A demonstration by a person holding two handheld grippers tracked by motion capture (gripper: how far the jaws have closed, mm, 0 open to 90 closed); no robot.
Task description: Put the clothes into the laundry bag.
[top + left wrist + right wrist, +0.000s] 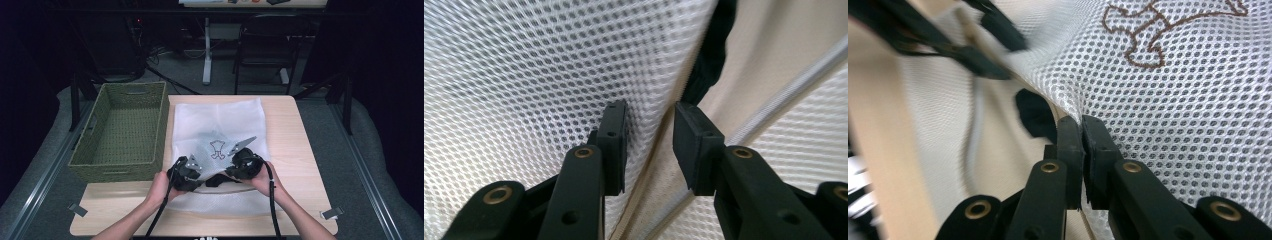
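Right gripper (1082, 125) jaws pinched on white mesh bag (1168, 100) edge, left gripper (650, 125) jaws apart astride it.

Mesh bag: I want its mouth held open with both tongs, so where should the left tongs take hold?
Grip the lifted upper edge of the mesh bag, coming from the person's side. That single layer already stands between the open left tongs, beside where the right tongs pinch it.
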